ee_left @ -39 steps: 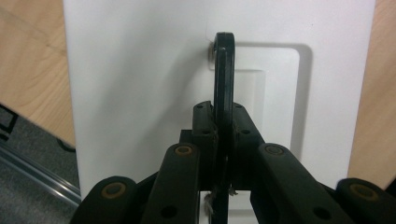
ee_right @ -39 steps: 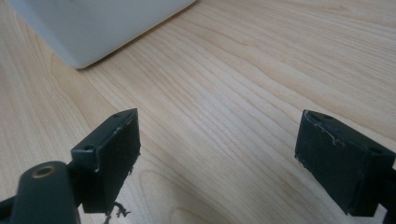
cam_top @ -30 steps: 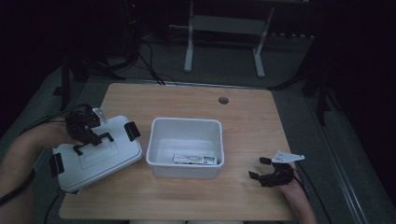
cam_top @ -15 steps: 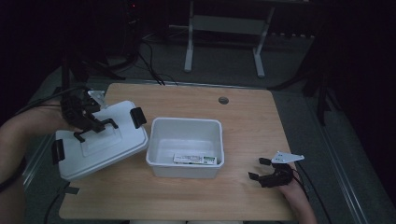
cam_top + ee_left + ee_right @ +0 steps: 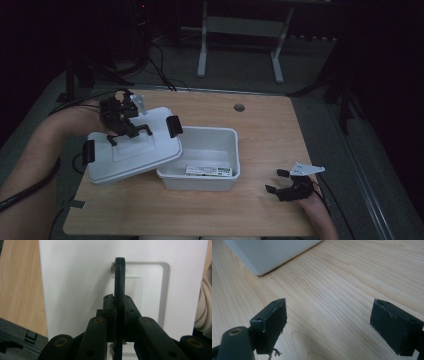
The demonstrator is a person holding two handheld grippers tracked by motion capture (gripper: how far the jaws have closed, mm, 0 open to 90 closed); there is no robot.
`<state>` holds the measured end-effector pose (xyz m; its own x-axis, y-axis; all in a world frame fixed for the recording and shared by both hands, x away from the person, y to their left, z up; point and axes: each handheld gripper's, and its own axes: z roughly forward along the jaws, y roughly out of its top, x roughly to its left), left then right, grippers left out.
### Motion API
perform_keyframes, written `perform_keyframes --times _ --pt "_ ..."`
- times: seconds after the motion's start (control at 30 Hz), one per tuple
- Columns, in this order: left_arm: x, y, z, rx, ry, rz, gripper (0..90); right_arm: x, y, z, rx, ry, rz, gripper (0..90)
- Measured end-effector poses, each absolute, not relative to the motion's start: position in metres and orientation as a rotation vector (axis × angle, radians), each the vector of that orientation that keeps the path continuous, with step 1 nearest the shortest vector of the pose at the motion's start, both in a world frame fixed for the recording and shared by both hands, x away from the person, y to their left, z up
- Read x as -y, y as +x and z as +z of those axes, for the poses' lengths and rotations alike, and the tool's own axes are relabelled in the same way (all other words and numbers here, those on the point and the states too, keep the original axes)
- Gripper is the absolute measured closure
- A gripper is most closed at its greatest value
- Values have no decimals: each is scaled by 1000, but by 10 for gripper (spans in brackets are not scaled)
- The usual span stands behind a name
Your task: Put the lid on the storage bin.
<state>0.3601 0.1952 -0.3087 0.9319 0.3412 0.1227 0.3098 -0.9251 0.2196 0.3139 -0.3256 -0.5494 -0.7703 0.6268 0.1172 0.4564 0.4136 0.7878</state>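
White lid (image 5: 135, 152), black handle (image 5: 119, 282)

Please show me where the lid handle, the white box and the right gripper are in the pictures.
lid handle (image 5: 119, 277): left gripper view, on the black upright loop.
white box (image 5: 197, 184): high view, on its front wall.
right gripper (image 5: 274, 181): high view, midway between its open fingertips.

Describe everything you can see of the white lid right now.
The white lid looks like smooth plastic, rectangular with rounded corners. It has a recessed centre panel, a black handle and black latches at both ends. The left gripper is shut on the handle, holding the lid tilted, its right edge over the open white bin's left rim.
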Motion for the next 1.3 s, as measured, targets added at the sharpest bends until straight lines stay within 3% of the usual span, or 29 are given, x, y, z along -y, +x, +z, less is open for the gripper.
perform_keyframes --times 1.3 --pt "-39 385 -329 -72 2972 209 835 323 312 -550 -2490 939 1285 138"
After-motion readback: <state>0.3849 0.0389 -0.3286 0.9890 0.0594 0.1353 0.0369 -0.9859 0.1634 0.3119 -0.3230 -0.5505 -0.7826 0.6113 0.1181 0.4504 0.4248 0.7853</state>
